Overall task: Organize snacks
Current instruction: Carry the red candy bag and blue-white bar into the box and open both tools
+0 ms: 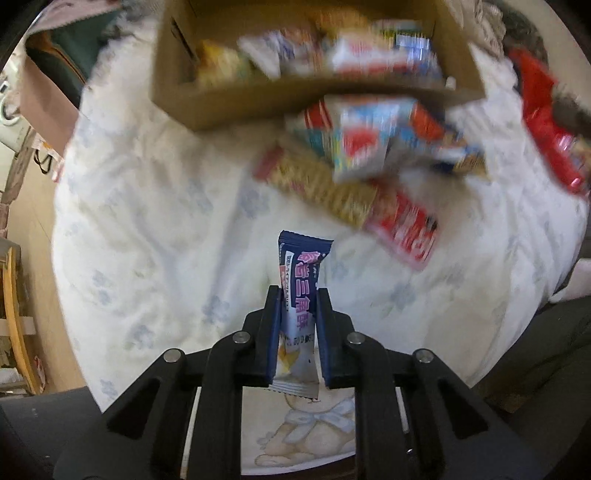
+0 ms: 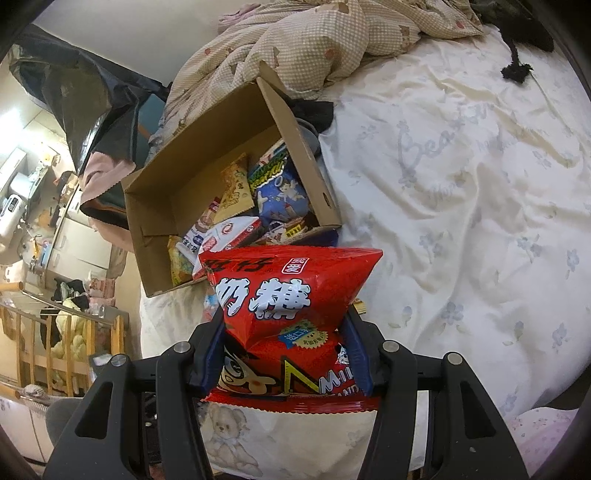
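Left wrist view alone is showing the blurred loose snack pile point(image 1: 369, 162) beside the brown cardboard box point(image 1: 236, 107). Left gripper point(image 1: 298, 295) is clamping a slim navy-and-white snack packet point(image 1: 300, 280), long axis pointing forward toward the box. Right gripper point(image 2: 286, 321) is pinching a puffy red milk-candy bag point(image 2: 288, 295) above the white floral bedsheet point(image 2: 461, 206), its wide top facing the box.

A bed fills most of both views, covered by a white sheet point(image 2: 461, 192) printed with pale blue flowers and a teddy bear point(image 2: 225, 430). A checked beige quilt point(image 2: 314, 48) lies bunched at its far end. Left of the bed stand a wooden rail point(image 2: 70, 332), pale cabinets point(image 2: 79, 240) and a plain light wall point(image 2: 122, 33).
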